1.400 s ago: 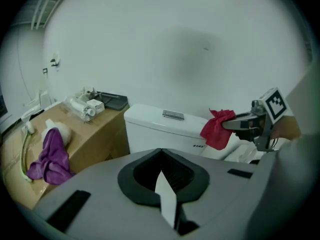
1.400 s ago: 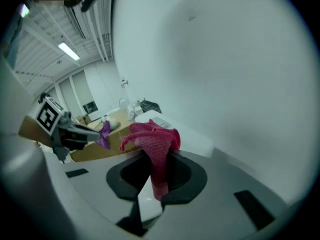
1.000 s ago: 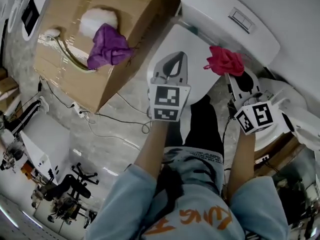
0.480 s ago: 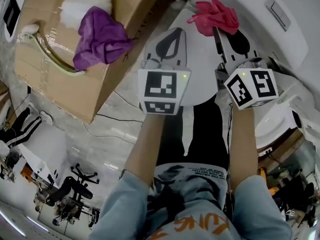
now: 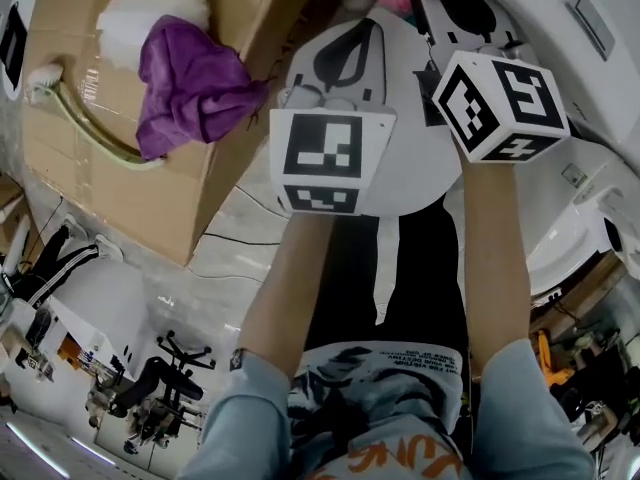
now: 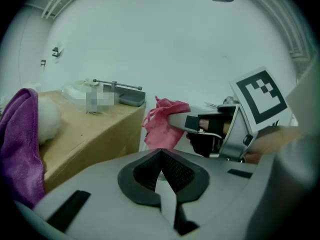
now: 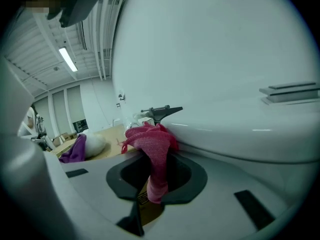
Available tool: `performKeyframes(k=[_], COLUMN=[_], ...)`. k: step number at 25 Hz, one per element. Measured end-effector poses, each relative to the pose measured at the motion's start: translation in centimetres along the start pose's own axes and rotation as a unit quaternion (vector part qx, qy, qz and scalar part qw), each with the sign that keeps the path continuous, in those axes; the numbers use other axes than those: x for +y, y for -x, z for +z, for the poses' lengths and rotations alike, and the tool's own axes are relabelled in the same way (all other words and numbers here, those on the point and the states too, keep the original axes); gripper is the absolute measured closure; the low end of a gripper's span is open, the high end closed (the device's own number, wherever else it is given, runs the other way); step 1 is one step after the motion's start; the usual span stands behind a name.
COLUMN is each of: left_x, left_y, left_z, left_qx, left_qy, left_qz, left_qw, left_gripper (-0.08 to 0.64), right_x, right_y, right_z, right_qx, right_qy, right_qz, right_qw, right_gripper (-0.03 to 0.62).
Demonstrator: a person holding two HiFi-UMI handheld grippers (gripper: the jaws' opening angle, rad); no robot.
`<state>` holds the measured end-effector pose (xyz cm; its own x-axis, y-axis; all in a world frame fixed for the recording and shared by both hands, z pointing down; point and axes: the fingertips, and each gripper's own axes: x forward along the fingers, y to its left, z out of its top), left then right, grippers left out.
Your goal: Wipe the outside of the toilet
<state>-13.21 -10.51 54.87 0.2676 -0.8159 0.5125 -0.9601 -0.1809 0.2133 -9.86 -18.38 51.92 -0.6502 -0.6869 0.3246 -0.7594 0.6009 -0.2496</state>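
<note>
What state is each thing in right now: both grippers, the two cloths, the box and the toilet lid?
Left gripper: shut, nothing between its jaws.
Right gripper: shut on the pink cloth.
Pink cloth: bunched, pinched in the right gripper's jaws.
Purple cloth: crumpled, lying on the cardboard box.
Cardboard box: closed.
Toilet lid: down.

Bright, even light (fisheye-warped, dark-cornered edges)

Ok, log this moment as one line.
left claw: shut, empty | right claw: shut on crumpled pink cloth | cloth close to white ceramic toilet tank
</note>
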Motion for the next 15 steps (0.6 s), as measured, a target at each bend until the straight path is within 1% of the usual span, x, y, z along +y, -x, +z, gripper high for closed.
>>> performKeyframes(k=[8, 15], left_x=[-0.3, -2.8], left_y=[-0.4, -0.9], left_z=[-0.8, -0.8], left_qx=[0.012, 0.015], left_qy=[-0.004, -0.012], left_qz=[-0.002, -0.015], left_qw=[0.9999, 0.9997], left_gripper=[0.535, 0.535], right_x=[-1.4, -3.5], right_y=[1.6, 4.6], right_z=[0.0, -0.5], right_qx=[-0.014, -0.017], right_qy=[-0.020, -0.024], right_qz=[-0.024, -0.036], right_qw=[0.999, 0.999], right_gripper=[0.515, 0.514])
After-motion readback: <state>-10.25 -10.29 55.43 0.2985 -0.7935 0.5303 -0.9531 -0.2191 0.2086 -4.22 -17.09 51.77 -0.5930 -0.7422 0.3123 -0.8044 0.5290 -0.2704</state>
